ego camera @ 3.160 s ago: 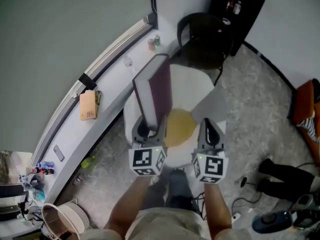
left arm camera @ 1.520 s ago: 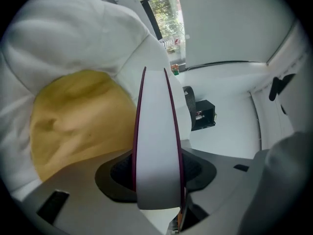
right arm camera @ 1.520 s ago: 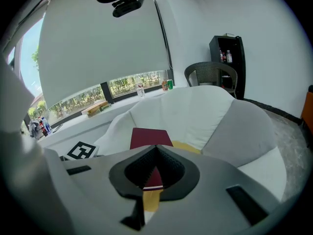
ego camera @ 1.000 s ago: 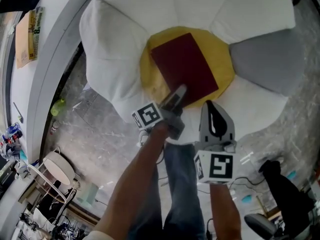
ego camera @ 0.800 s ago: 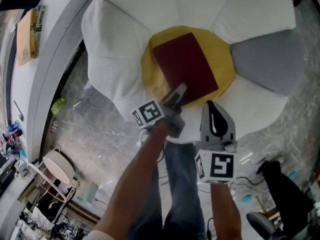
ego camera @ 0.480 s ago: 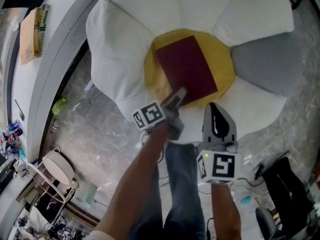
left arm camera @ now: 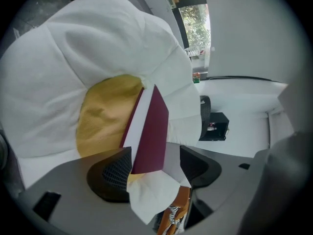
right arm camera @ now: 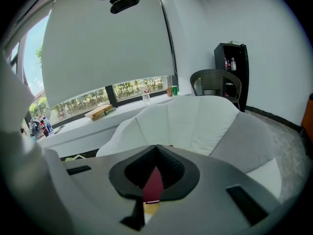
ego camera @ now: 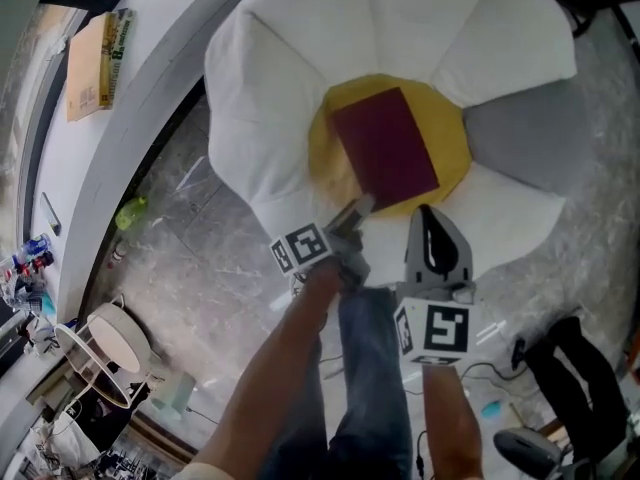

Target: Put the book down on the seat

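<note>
Left gripper view shows the left gripper [left arm camera: 155,163] with its jaws spread wide; they have just been opening. The near corner of the maroon book [left arm camera: 151,131] is seen in the gap between them, and neither pad is pressed on it. Whether that corner lies within the tips or just past them cannot be settled. The book is laid flat on the yellow centre [left arm camera: 105,116] of the seat [ego camera: 280,98], a flower-shaped cushion with white petals and one grey petal [ego camera: 520,148].

In the right gripper view the right gripper [right arm camera: 156,150] is seen with its jaws pressed together at the tips and nothing held. Only a sliver of the book is visible through the hollow behind the tips. From the head view this gripper is held above the seat's near edge, apart from the book.

The book is judged to be already set down and let go, so the placing itself looks done. What is left is the clearing away of the left gripper.

For that move the jaws should be kept apart until the book's corner is cleared. The gripper is best drawn back along its own line, towards the person, and lifted a little. In this way the cover would not be caught or dragged off the yellow centre. Nothing is called for from the right gripper beyond being kept clear.
</note>
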The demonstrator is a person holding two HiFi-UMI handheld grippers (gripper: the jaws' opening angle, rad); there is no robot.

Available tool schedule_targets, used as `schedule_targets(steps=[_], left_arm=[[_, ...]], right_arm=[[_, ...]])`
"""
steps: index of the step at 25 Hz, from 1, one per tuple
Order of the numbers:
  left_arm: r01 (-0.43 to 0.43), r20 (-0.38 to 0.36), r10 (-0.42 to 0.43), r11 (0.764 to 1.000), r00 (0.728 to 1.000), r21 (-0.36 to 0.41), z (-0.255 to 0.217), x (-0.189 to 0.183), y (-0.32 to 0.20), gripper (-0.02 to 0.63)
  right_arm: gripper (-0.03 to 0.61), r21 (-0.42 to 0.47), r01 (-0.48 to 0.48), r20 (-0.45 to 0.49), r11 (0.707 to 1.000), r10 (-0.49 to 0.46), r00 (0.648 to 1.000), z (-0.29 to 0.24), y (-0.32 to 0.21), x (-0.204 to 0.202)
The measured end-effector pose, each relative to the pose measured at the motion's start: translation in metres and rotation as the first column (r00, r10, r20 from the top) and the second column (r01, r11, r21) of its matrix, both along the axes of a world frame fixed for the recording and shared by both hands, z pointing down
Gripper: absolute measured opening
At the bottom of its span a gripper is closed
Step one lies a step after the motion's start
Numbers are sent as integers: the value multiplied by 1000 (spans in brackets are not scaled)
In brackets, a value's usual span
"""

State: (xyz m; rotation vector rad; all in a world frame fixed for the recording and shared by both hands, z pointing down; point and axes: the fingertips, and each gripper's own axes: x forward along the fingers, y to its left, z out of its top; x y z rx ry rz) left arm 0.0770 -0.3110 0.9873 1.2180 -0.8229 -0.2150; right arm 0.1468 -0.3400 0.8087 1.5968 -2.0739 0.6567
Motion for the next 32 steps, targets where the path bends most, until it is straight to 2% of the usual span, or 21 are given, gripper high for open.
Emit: schedule_targets(steps=[6, 8, 11, 13, 19, 22, 24, 25, 26, 27, 28, 30, 32], left_arm=[[27, -82, -22, 998, 996, 57, -64, -11, -4, 297], [46, -105, -37, 996, 994, 81, -92, -15, -7, 263], [130, -218, -108, 987, 970, 91, -148, -17, -12, 209], [157, -258, -123, 981, 958, 113, -185, -17, -14, 165], [175, -309, -109, 965, 945, 193, -304, -18, -15, 61], [175, -312, -91, 951, 946, 255, -357, -20, -10, 8], [150, -273, -64, 939, 960, 308, -387, -24, -12, 8], [109, -197, -42, 933, 980, 343, -399, -31, -15, 8], [54, -90, -21, 925, 996, 375, -410, -42, -16, 8], [14, -13, -10, 914, 1000, 406, -427, -51, -16, 8], [3, 8, -7, 894, 1000, 448, -451, -55, -17, 8], [-5, 16, -5, 832, 1000, 555, -504, -58, -21, 8], [-53, 101, -16, 765, 995, 642, -544, -63, -22, 8]], right_arm=[[5, 54, 26, -27, 998, -24, 999, -49, 3, -14], [5, 91, 26, -37, 995, -23, 999, -72, 0, -16], [5, 120, 21, -43, 993, -16, 999, -110, 2, -21], [5, 146, 19, -46, 989, -13, 999, -140, 4, -25], [5, 234, 6, -57, 972, 8, 998, -252, 9, -37], [5, 281, -4, -63, 960, 22, 998, -301, 18, -41], [5, 323, -22, -67, 946, 46, 997, -334, 21, -39], [5, 347, -28, -67, 938, 54, 996, -352, 20, -40], [5, 365, -31, -66, 931, 59, 996, -371, 21, -42], [5, 376, -34, -64, 926, 63, 996, -390, 23, -45], [5, 384, -38, -60, 922, 66, 996, -407, 26, -47], [5, 405, -50, -48, 913, 76, 996, -438, 36, -49], [5, 428, -67, -35, 901, 91, 995, -463, 44, -50]])
